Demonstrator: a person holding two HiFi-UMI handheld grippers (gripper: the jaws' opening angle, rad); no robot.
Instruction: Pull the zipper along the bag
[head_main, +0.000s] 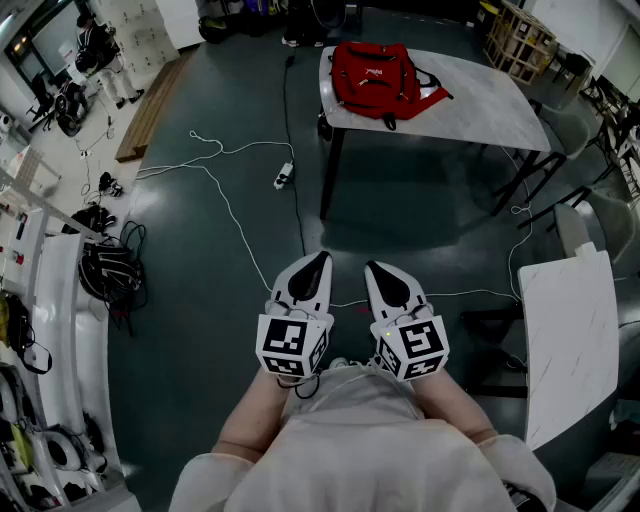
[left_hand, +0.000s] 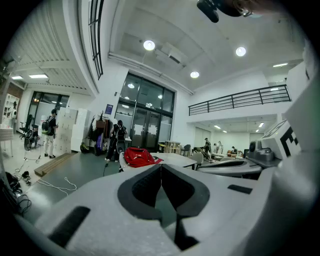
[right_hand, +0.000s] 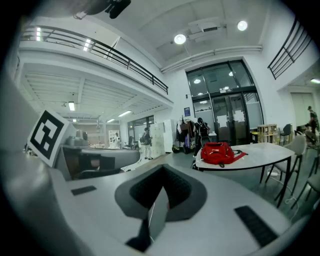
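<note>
Far from bag (head_main: 378, 72): L gripper (head_main: 321, 258), R gripper (head_main: 371, 266) seemingly closed.

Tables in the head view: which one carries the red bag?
The far table at the top of the view, with the red bag lying near its left end. The nearer table at the right edge shows no bag.

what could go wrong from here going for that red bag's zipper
1. A white cable lies across the floor between the person and the table, so walking up could catch a foot.
2. The left claw and right claw are both shut and empty; they need opening before the zipper.
3. The red bag lies unheld near the table's corner, so a one-sided pull might drag it.
</note>
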